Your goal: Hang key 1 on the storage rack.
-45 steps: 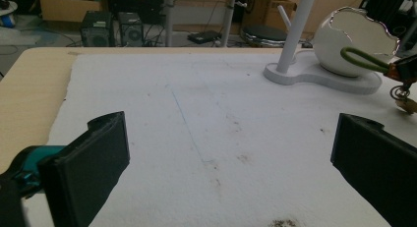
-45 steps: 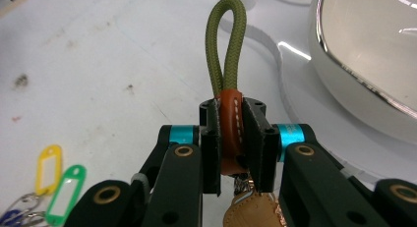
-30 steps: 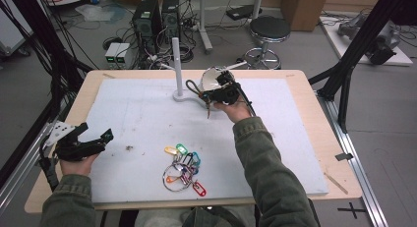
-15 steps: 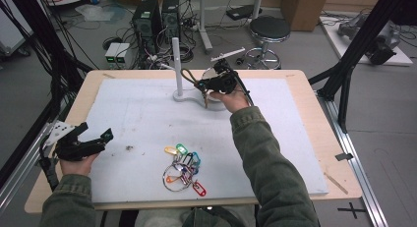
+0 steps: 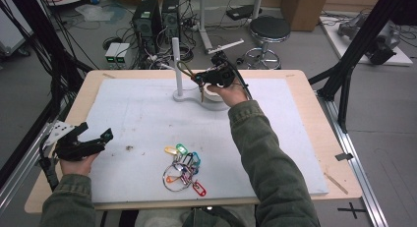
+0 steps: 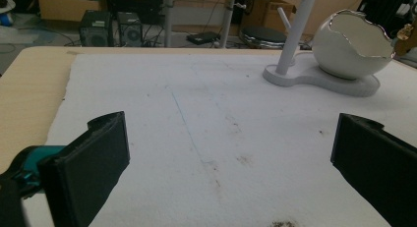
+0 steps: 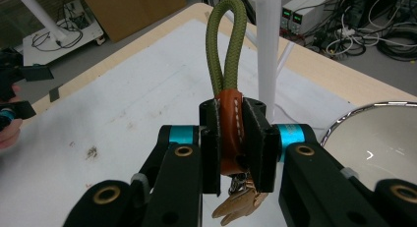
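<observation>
A leather key fob with an olive cord loop is pinched by the right tool; its keys are partly hidden below. The left tool is spread.

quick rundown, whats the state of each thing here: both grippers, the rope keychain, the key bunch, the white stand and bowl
left gripper: open, holding nothing, at the table's left edge
right gripper: shut on the keychain
rope keychain: lifted, green loop up beside the stand's post, keys hanging below
key bunch: lying on the mat
white stand: upright
bowl: upright on the stand's base
</observation>
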`<action>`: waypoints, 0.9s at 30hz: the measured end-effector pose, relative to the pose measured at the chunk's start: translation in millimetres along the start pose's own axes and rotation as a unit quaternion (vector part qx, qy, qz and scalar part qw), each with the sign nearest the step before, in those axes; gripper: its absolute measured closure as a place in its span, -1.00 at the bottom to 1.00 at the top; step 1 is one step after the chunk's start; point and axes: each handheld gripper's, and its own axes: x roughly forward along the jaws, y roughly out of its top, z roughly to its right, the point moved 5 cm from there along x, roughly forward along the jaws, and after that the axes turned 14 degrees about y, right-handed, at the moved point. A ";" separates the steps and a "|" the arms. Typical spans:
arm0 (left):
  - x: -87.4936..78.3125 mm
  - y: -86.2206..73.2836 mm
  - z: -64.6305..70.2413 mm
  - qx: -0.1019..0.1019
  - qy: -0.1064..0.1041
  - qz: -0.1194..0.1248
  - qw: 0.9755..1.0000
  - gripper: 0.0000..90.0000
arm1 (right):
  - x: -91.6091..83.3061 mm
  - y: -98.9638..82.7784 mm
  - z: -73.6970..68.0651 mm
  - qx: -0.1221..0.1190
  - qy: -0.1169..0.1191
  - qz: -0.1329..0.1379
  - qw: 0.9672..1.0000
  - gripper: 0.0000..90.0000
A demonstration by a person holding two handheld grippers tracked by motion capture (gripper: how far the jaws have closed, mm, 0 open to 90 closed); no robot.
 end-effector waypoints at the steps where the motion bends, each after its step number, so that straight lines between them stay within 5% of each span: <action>1: -0.2 0.0 -0.2 0.001 -0.001 -0.001 1.000 -0.96 | -0.4 1.4 -0.3 -0.001 0.001 0.002 1.000 0.74; 27: 0.2 0.1 -0.6 -0.001 0.000 0.000 1.000 -0.96 | 0.7 19.4 -7.4 -0.014 0.009 0.008 1.000 0.74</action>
